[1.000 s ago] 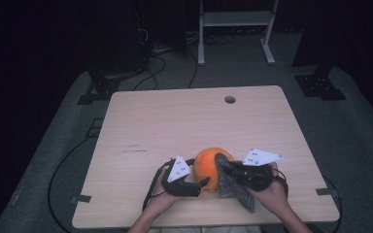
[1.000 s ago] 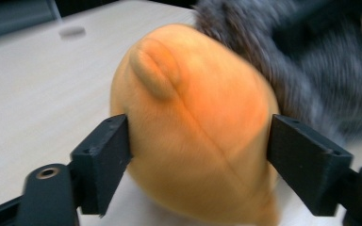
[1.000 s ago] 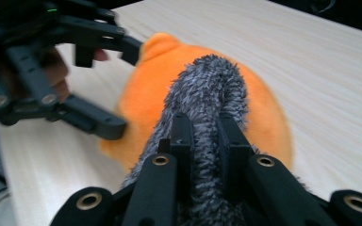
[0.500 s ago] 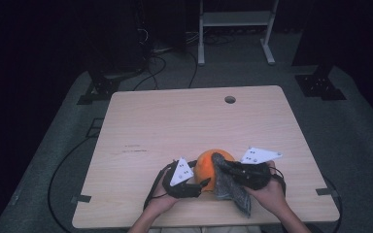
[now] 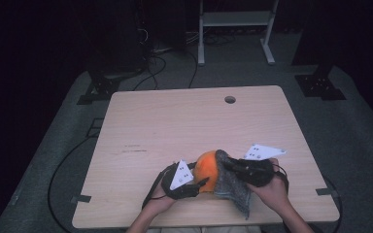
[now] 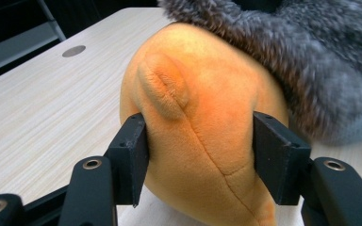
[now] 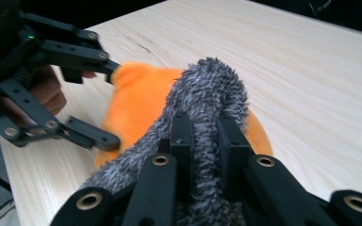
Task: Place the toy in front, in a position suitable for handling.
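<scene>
- Near the person's edge of the surface (image 5: 175,126), roughly midway along it, sits the orange plush toy (image 5: 207,171), round and soft, with a grey fuzzy cloth (image 5: 230,187) draped over its right side and trailing down toward the front edge.
- On the toy's left flank, the left hand-held gripper (image 6: 198,160) has just been closing its jaws; a second ago they stood wider around the toy, and now both pads (image 6: 134,155) press into the plush on either side of a seam, so the toy is held.
- Over the toy's top, the right hand-held gripper (image 7: 202,141) is pinched tight on a ridge of the grey cloth, its jaws nearly together with the pile bunched between them.
- My reading: with the toy now pinned by the left grip, the cloth can be pulled across or off it without the toy rolling away; the work looks to be at the point of wrapping or rubbing.
- Around this, the front edge lies just below both hands, and the cloth's tail hangs close to it, so little room remains toward the person.
- Farther off, the surface is bare wood out to a small round hole (image 5: 230,99) near the far edge, leaving wide room forward and to the left.
</scene>
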`<state>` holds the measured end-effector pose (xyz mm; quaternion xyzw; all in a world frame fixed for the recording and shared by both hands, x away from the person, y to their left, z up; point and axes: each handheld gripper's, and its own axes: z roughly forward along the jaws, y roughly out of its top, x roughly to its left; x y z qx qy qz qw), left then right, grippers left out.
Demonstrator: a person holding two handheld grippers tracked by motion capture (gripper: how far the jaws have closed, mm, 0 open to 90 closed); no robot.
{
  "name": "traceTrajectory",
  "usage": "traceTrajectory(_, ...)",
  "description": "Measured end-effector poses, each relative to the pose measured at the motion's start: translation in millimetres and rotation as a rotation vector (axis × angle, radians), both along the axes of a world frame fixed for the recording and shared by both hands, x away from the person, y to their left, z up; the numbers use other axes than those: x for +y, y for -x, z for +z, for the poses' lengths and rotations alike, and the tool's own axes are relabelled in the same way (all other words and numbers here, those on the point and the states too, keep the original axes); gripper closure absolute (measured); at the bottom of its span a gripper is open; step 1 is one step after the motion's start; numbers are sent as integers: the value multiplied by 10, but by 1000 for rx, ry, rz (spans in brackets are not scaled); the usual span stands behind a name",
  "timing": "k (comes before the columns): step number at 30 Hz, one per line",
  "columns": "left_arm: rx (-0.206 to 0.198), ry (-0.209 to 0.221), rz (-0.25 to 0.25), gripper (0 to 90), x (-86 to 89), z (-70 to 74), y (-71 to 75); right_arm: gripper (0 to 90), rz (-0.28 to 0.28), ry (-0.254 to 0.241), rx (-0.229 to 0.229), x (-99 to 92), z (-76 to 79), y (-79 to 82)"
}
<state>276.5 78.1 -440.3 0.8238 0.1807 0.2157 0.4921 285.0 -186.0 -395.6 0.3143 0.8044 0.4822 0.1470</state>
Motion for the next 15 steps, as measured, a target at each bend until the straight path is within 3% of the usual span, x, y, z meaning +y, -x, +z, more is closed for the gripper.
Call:
traceTrajectory(2, 47, 28, 9, 329, -6, 20, -24, 788, -4, -13, 21, -15, -25, 7)
traceTrajectory(3, 47, 28, 9, 271, -6, 20, -24, 788, -4, -13, 21, -15, -25, 7)
traceTrajectory(4, 121, 102, 28, 235, 9, 40, -68, 788, 19, 13, -4, 85, -30, 74)
traceTrajectory(5, 148, 128, 37, 230, 22, 47, -83, 786, 32, 19, -10, 130, -30, 100)
traceTrajectory(7, 149, 130, 40, 250, 34, 50, -86, 784, 50, 21, -14, 190, -30, 130)
traceTrajectory(8, 124, 111, 45, 250, 52, 50, -75, 784, 69, 28, -22, 240, -30, 156)
traceTrajectory(9, 105, 99, 50, 314, 66, 43, -65, 784, 79, 41, -35, 283, -28, 181)
traceTrajectory(10, 98, 95, 54, 379, 77, 36, -63, 786, 71, 43, -39, 269, -23, 176)
traceTrajectory(15, 93, 84, 42, 406, 117, 16, -88, 784, 22, 13, 10, 53, -63, 54)
